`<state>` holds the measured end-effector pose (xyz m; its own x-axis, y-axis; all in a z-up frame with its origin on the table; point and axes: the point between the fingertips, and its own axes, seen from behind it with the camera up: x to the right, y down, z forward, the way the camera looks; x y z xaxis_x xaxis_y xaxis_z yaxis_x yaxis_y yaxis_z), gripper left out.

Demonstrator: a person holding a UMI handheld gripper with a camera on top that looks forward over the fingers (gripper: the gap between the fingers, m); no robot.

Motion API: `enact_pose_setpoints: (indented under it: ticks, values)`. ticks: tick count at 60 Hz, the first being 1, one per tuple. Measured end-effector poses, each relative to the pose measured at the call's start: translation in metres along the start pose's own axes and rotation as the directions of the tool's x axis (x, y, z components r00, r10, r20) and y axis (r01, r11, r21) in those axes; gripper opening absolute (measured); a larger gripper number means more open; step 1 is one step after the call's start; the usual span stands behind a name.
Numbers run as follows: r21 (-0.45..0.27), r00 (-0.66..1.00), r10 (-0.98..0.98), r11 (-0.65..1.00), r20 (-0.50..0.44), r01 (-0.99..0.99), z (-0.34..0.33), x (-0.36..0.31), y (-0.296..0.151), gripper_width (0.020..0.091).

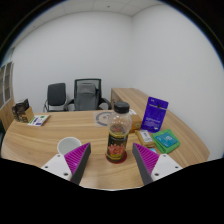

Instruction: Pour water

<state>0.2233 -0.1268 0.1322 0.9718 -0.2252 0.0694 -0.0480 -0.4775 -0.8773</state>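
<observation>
Gripper (pixel 110 158) sits lowest in frame, both fingers in view with magenta pads (pixel 80 156) on the inner faces. Fingers spread wide, nothing clamped. Bottle (pixel 119 136) stands upright on the table between the two fingers, visible gap on each side, resting on its own base. Bottle has a dark cap, amber-brown contents and a red-and-yellow label. Cannot tell the fill level.

White cup (pixel 69 147) stands lower left of centre, just beside the left finger and partly hidden by it, apart from the bottle. Cannot tell whether it holds anything.

Wooden table (pixel 40 142) fills the middle band of the frame, light wood top with a curved edge. Right of the bottle: purple box (pixel 156 112) upright at centre right, teal packet (pixel 166 143) lying flat just below it, small items between them too small to identify. Round plate-like object (pixel 106 118) lies beyond the bottle, upper centre, contents unclear. Flat card or booklet (pixel 39 120) lies at the left side of the table.

Two office chairs (pixel 88 94) stand behind the table in the upper centre, against a white wall (pixel 120 50). Dark object at the far left edge of the table, cannot identify.
</observation>
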Motion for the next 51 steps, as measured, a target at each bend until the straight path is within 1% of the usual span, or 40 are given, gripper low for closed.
enact_pose_setpoints:
  ticks: [10,15,26,37,48,51]
  values:
    - [-0.026,1.000,0.015,1.000,-0.008,-0.015,-0.108,-0.030,0.000,0.0855]
    - [-0.037,1.000,0.022,0.999,0.004,-0.022,-0.160,-0.050,0.004,0.0854]
    - [-0.057,1.000,0.014,0.998,0.022,-0.013,-0.248,-0.083,0.020,0.0855]
    - [-0.063,0.999,0.015,0.998,0.036,-0.013,-0.293,-0.103,0.032,0.0854]
    - [-0.094,0.999,0.032,0.995,0.029,-0.030,-0.308,-0.109,0.046,0.0856]
    - [-0.092,0.999,0.045,0.995,0.023,-0.043,-0.311,-0.110,0.047,0.0857]
